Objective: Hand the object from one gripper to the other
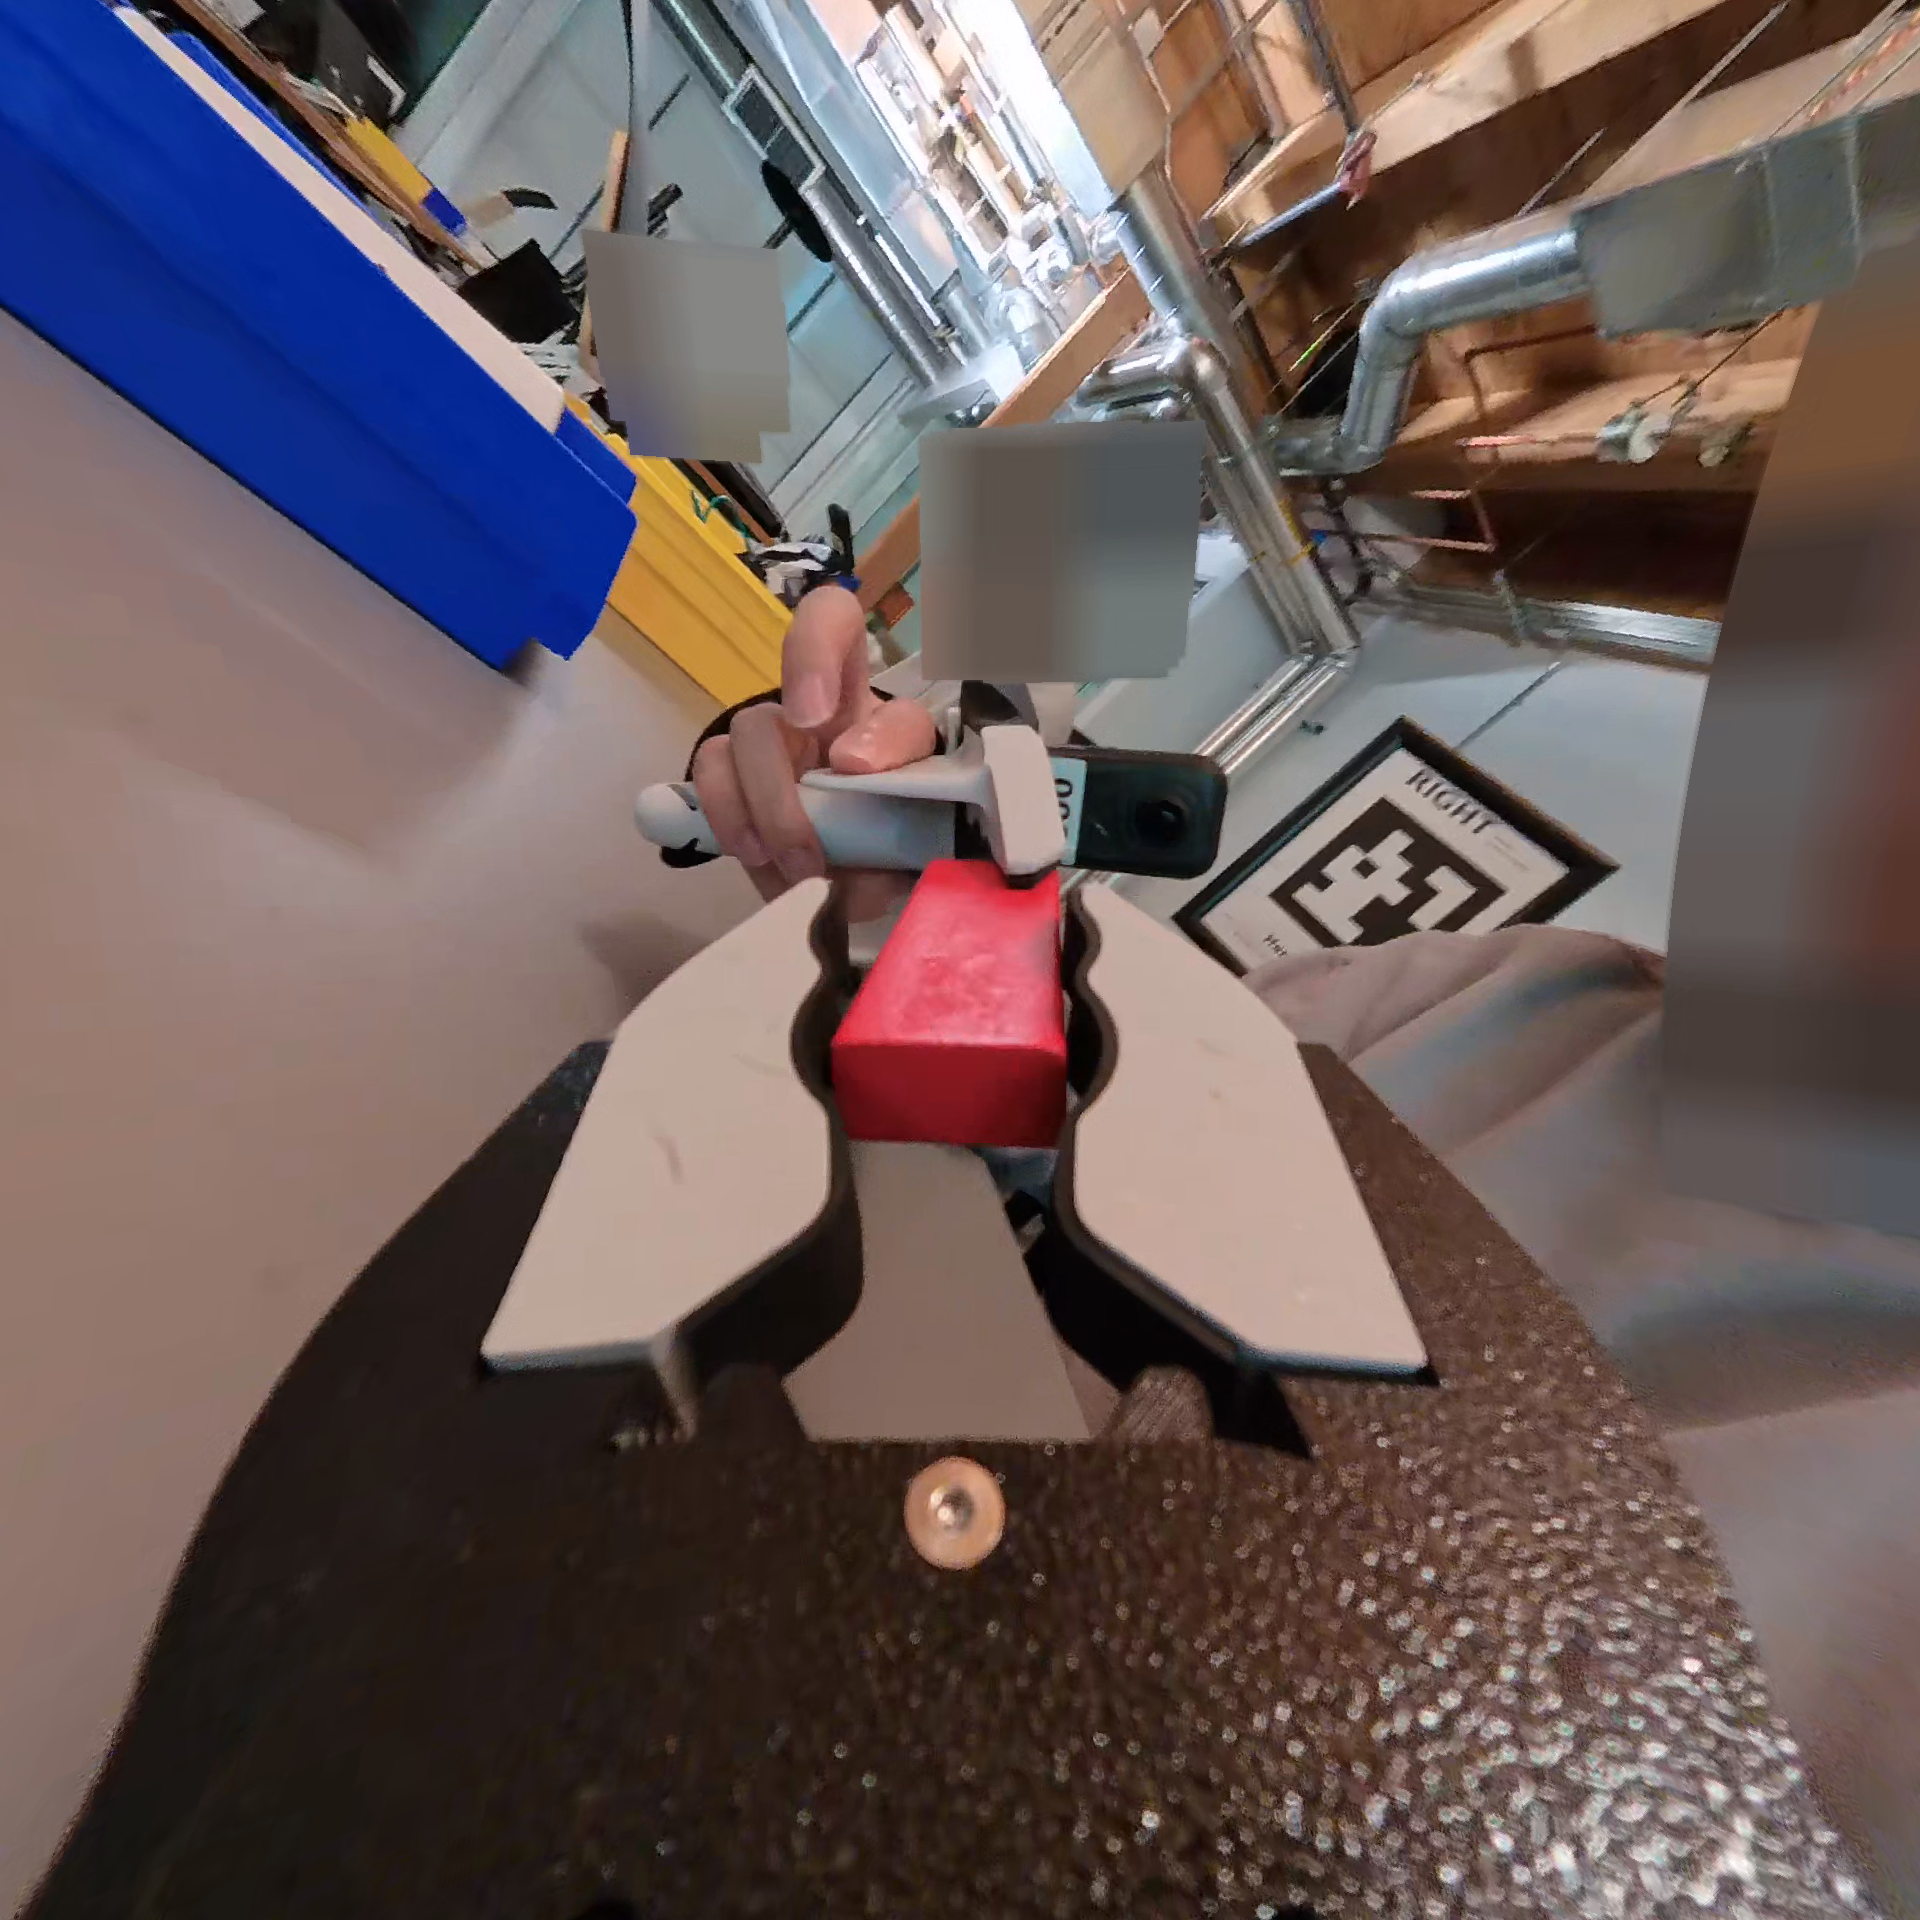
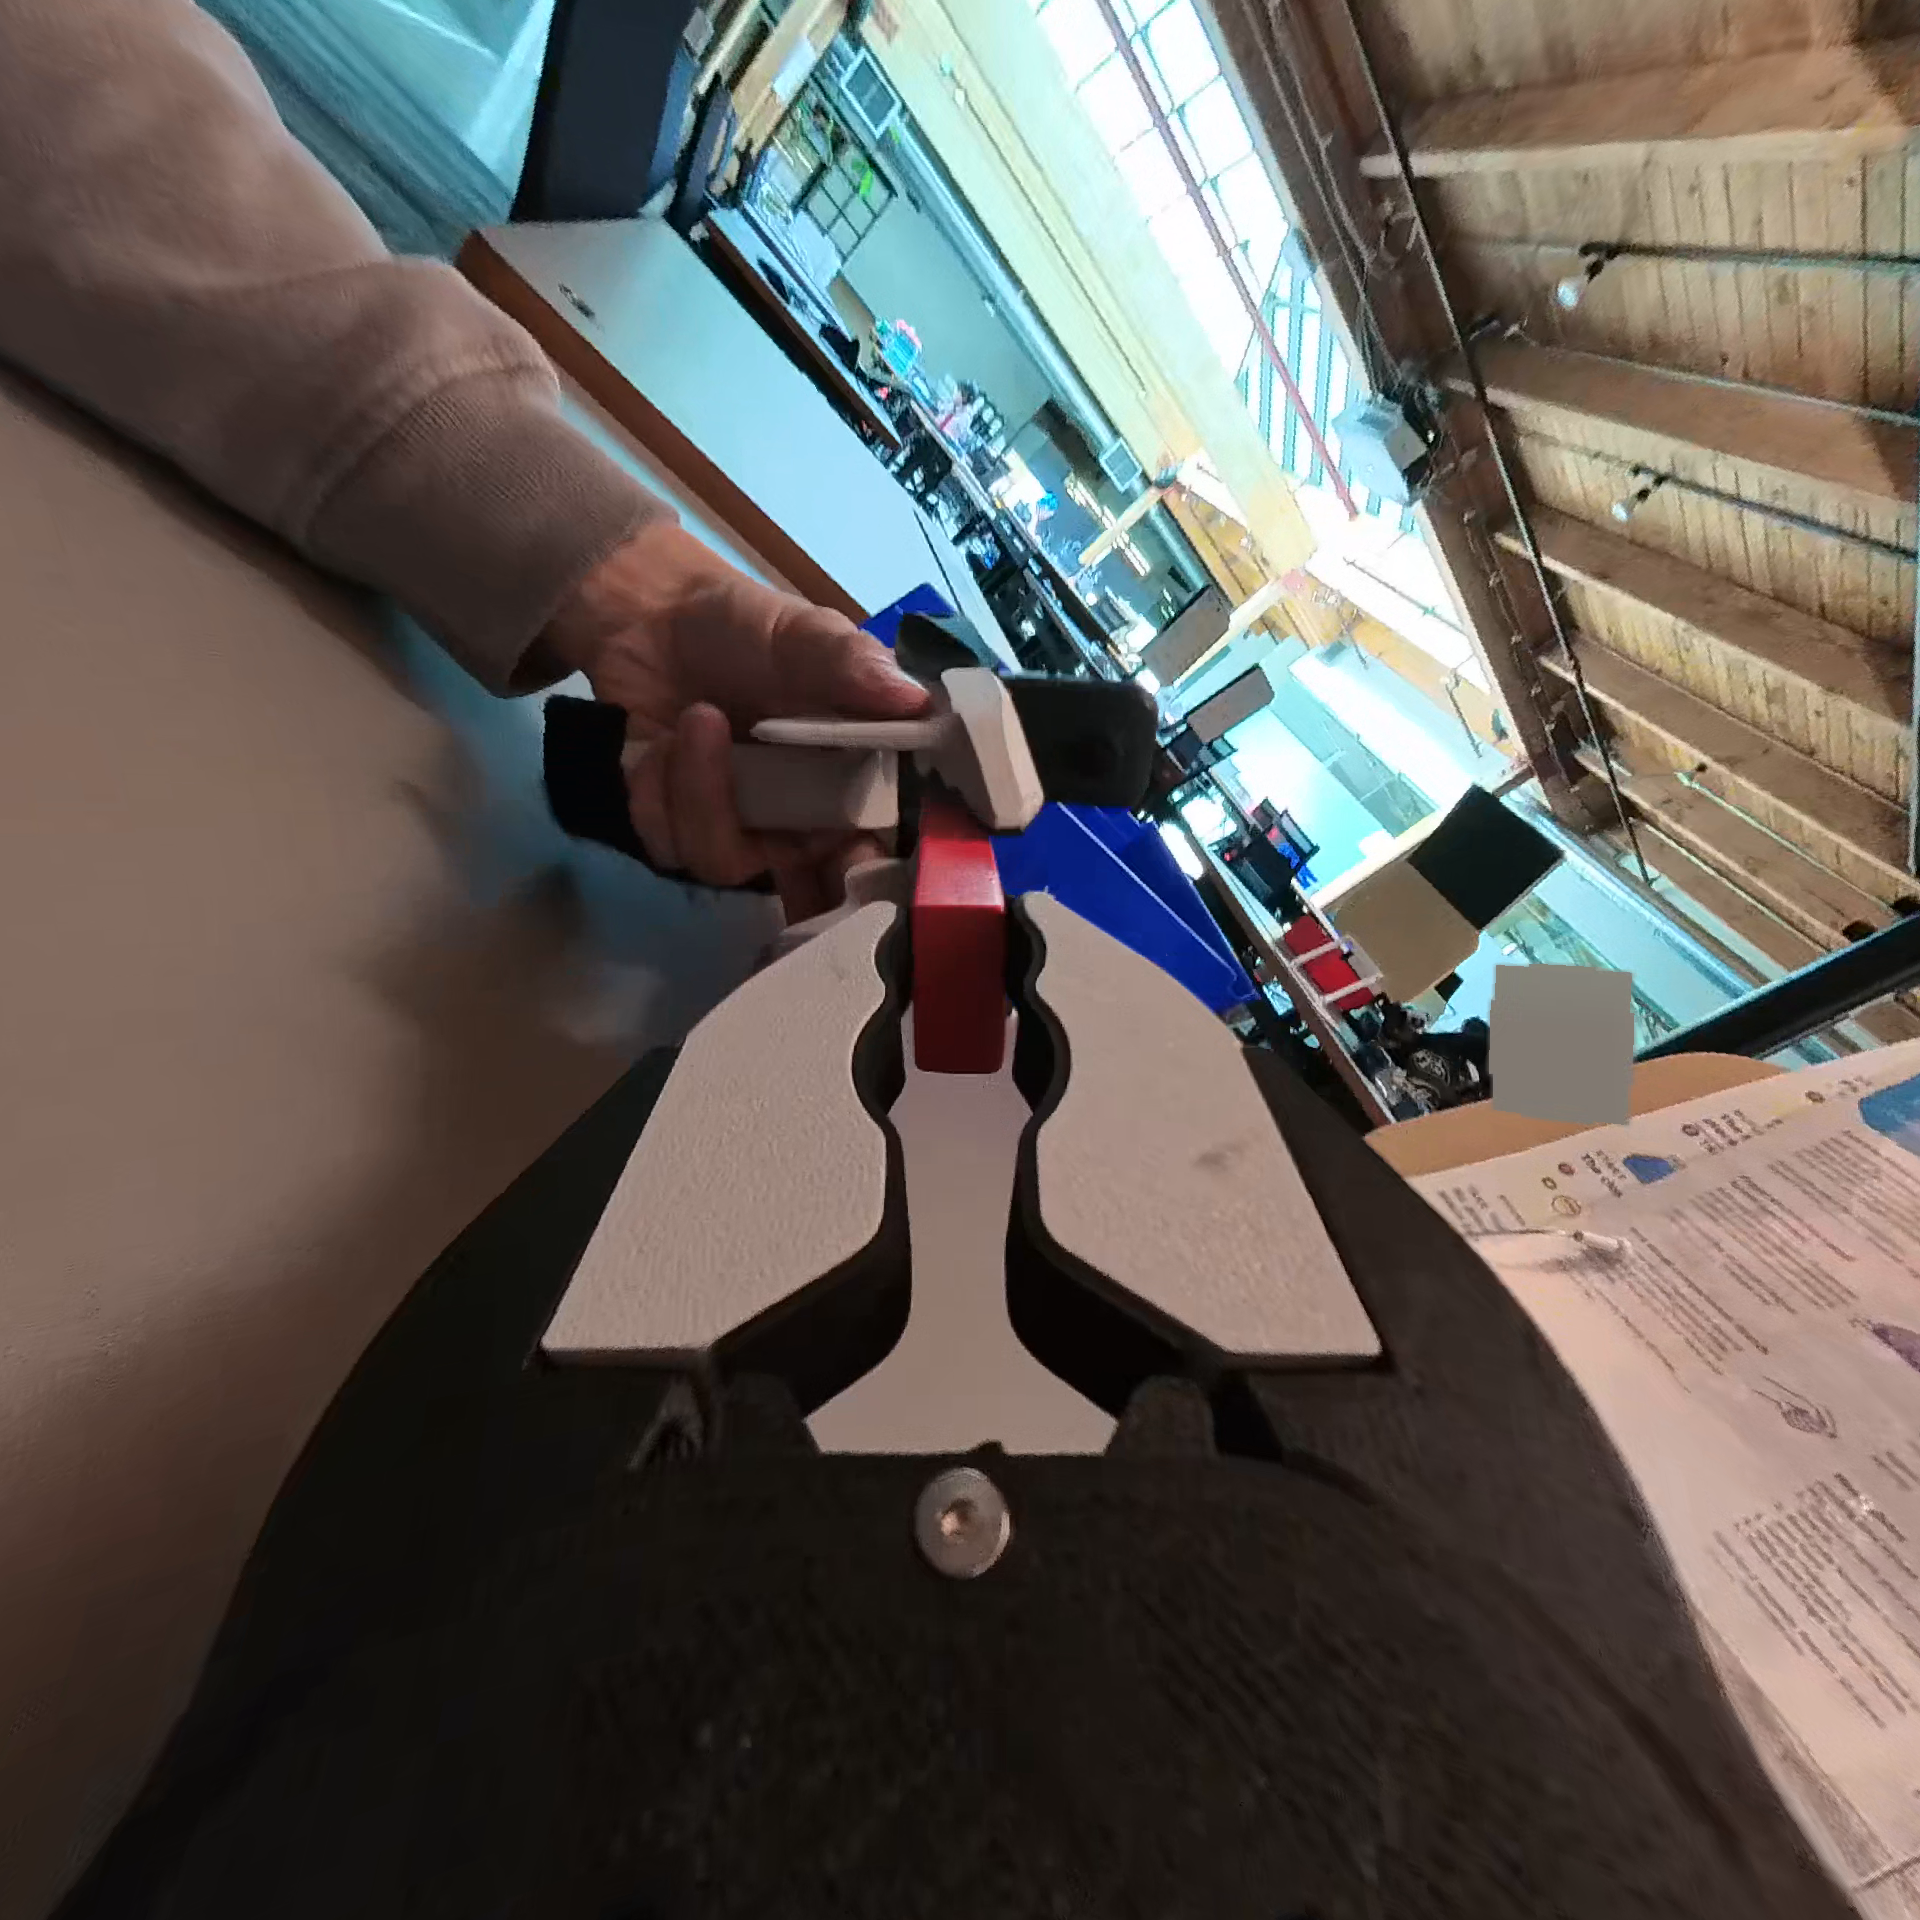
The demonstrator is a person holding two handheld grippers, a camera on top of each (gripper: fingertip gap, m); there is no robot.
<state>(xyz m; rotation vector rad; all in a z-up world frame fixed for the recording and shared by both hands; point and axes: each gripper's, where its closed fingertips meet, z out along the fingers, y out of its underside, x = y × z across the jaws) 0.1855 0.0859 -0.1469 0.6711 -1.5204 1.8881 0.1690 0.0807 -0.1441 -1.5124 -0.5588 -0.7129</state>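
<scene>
A red rectangular block (image 1: 951, 997) is held in the air between both grippers. In the left wrist view my left gripper (image 1: 951, 899) is shut on the block's near end across its wide faces. The right gripper (image 1: 1023, 862), held by a hand (image 1: 769, 790), meets the block's far end. In the right wrist view the block (image 2: 958, 987) stands edge-on between the fingers of my right gripper (image 2: 958, 909), which close on its narrow sides. The left gripper (image 2: 961, 800), in a hand (image 2: 717, 665), holds its far end.
Blue bins (image 1: 312, 343) and yellow bins (image 1: 696, 582) stand along the grey table (image 1: 208, 935). A framed black-and-white marker board (image 1: 1382, 883) leans behind. A beige sleeve (image 2: 260, 312) reaches in from the left. Printed paper sheets (image 2: 1714, 1299) lie at the right. The tips of both grippers are at nearly the same place.
</scene>
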